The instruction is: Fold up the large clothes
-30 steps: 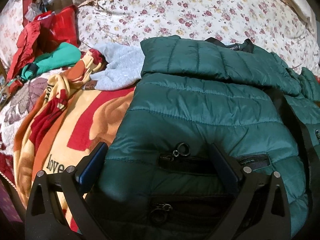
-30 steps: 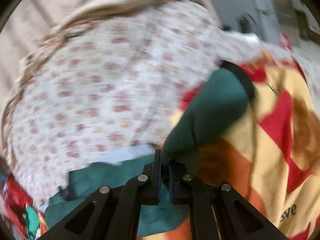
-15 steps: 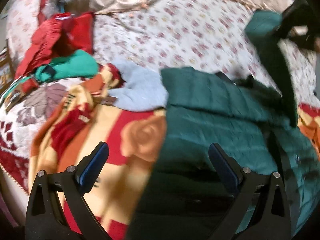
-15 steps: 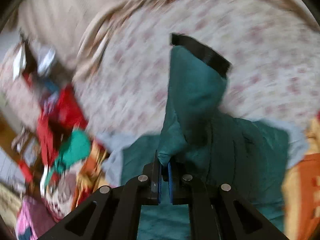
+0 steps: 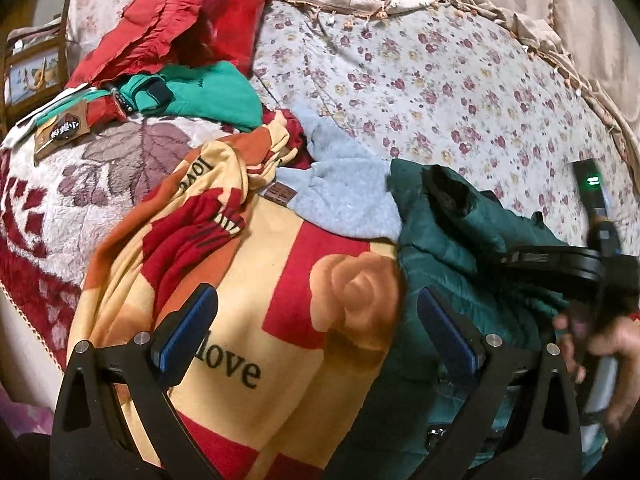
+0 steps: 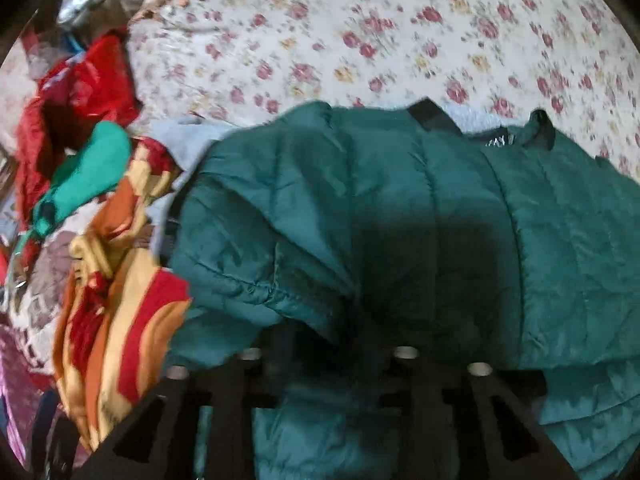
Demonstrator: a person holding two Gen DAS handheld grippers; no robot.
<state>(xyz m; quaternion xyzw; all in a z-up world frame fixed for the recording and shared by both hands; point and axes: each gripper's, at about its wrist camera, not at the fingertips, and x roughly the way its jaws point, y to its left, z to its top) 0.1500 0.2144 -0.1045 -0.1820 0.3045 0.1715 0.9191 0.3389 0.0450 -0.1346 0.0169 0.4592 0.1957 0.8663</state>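
Observation:
A dark green quilted jacket lies on the bed, right of centre in the left wrist view. My left gripper hangs open above the blanket at the jacket's left edge, holding nothing. In the right wrist view the jacket fills the middle, with a sleeve folded over its body and a black cuff at the far edge. My right gripper is low over the sleeve. Its jaws are opening, and loose green fabric lies across the fingertips. A hand holds that gripper at the right edge.
A red, orange and yellow blanket printed "love" lies under and left of the jacket. A grey fleece garment sits beyond it. A bright green garment and red clothes are piled at the far left. The flowered sheet stretches behind.
The right gripper carried the lifted sleeve across and down onto the jacket's body, and its jaws have parted. The left gripper drew left and up, off the jacket's hem to over the blanket.

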